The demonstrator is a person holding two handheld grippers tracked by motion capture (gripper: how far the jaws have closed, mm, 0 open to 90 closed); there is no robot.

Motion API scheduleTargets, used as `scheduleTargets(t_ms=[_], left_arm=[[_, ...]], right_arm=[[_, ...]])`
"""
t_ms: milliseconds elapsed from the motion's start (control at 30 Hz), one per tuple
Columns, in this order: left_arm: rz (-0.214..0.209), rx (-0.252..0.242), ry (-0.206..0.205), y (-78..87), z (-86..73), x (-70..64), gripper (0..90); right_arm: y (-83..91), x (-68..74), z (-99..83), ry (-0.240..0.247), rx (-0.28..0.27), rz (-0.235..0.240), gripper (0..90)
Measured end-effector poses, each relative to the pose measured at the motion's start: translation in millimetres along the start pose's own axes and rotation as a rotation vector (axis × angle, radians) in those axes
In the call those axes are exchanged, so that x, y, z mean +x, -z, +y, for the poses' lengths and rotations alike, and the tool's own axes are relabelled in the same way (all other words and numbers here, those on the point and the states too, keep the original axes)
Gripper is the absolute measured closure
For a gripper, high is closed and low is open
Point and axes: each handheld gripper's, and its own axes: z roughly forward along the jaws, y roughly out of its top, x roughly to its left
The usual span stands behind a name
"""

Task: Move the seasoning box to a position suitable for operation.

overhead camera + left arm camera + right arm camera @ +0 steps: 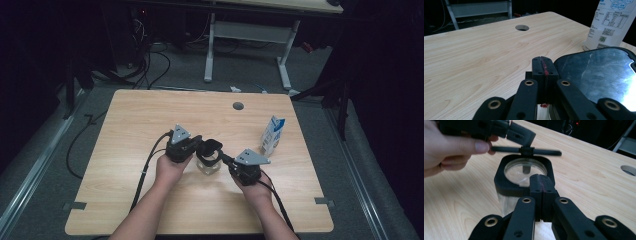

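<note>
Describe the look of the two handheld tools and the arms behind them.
Both are black. The left tool and right tool each carry a grey three-cornered plate and trail a black cable. The jaws show brass-coloured rivets and a red streak along their seam. The forearms are bare, no sleeves.

High view looks down; both gripper views share the table (150,200) close-up.

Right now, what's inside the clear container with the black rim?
Nothing solid shows inside the container, just clear walls and a dark shape below the lid. The right tongs cover its near edge.
</note>
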Motion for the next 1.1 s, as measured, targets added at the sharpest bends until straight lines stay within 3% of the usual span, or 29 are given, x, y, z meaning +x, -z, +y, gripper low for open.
scheduleTargets(t_ms=[167, 267, 333, 500, 733, 933, 1100], left_arm=[[-0.002, -0.001, 0.005, 0.1, 0.0, 0.8, 90.0], [0.011, -0.014, 0.008, 8.1, -1.1, 2.4, 90.0], [0.016, -0.038, 0.008, 18.7, -6.2, 3.8, 90.0], [0.014, -0.031, 0.021, 39.9, -29.8, 3.0, 89.8], [-0.028, -0.026, 0.015, 49.3, -52.0, -15.0, 89.9], [-0.068, -0.06, 0.015, 47.1, -44.7, -32.8, 89.9], [-0.074, -0.08, 0.01, 41.0, -37.3, -45.2, 89.9]], right_arm=[[-8.6, -1.7, 7.9, -0.004, 0.004, -0.002, 89.9], [-12.0, -1.9, 10.5, -0.007, 0.008, 0.004, 89.9], [-12.4, -1.2, 12.5, -0.005, 0.007, 0.006, 90.0], [-13.6, 1.2, 14.4, -0.002, 0.001, 0.008, 90.0], [-11.3, 5.9, 14.5, -0.002, -0.007, 0.008, 90.0], [-11.7, 5.9, 17.0, -0.016, -0.023, 0.005, 90.0], [-10.9, 6.4, 18.7, -0.022, -0.027, 0.01, 90.0]])
